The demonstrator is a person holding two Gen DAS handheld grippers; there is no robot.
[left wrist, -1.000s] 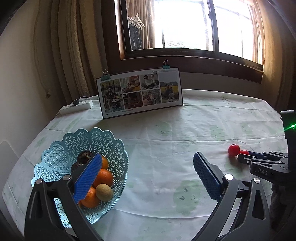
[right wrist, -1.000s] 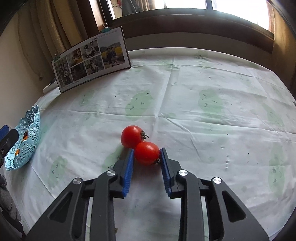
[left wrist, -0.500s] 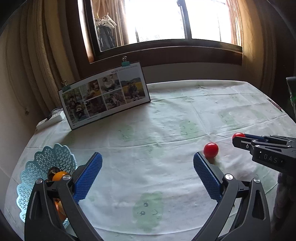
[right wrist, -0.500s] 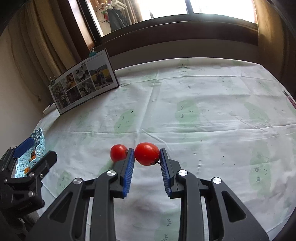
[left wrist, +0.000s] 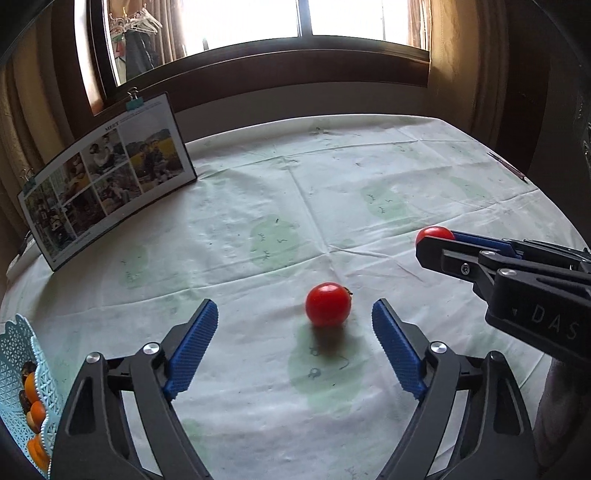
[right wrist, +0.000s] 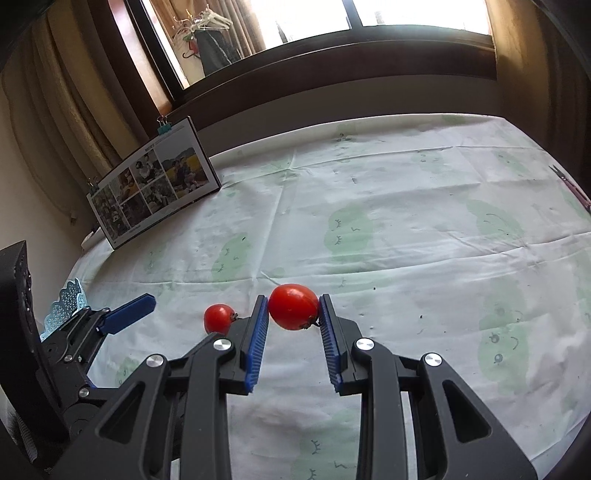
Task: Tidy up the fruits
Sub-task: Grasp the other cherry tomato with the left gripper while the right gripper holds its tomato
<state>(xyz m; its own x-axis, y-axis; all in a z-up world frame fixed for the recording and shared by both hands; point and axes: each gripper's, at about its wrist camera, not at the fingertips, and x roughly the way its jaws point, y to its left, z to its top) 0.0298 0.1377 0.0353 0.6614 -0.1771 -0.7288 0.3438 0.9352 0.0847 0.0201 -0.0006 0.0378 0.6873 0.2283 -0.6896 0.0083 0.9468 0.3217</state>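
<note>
Left claw (left wrist: 294, 324): jaws wide apart, low over the tabletop (left wrist: 369, 177), holding nothing.
Loose tomato (left wrist: 328, 304): sits on the cloth between the left claw's blue pads (left wrist: 192, 347), nearer the right-hand one, touching neither — a dark shadow lies just under it.
Right claw (right wrist: 291, 308): clamped on the held tomato (right wrist: 293, 306), one blue pad pressed to each side; the stem end points down toward the right-hand pad.
Held tomato, height: seen from the left wrist it peeks out red at the tip of the right claw (left wrist: 436, 236); whether it is clear of the cloth I cannot tell for sure.
Two tomatoes: near each other but apart — the loose one shows just left of the right claw's left pad in the right wrist view (right wrist: 218, 318).
Basket (left wrist: 16, 354): pale blue lattice, at the left edge of the tabletop, well apart from both tomatoes; oranges (left wrist: 37, 411) and something dark lie inside.
Photo board (left wrist: 107, 181): stands tilted at the far left of the tabletop, binder clips on its top edge.
Cloth: white with faint green patches, creased in a grid.
Window (left wrist: 258, 22): bright, behind the tabletop, with curtains at either side.
</note>
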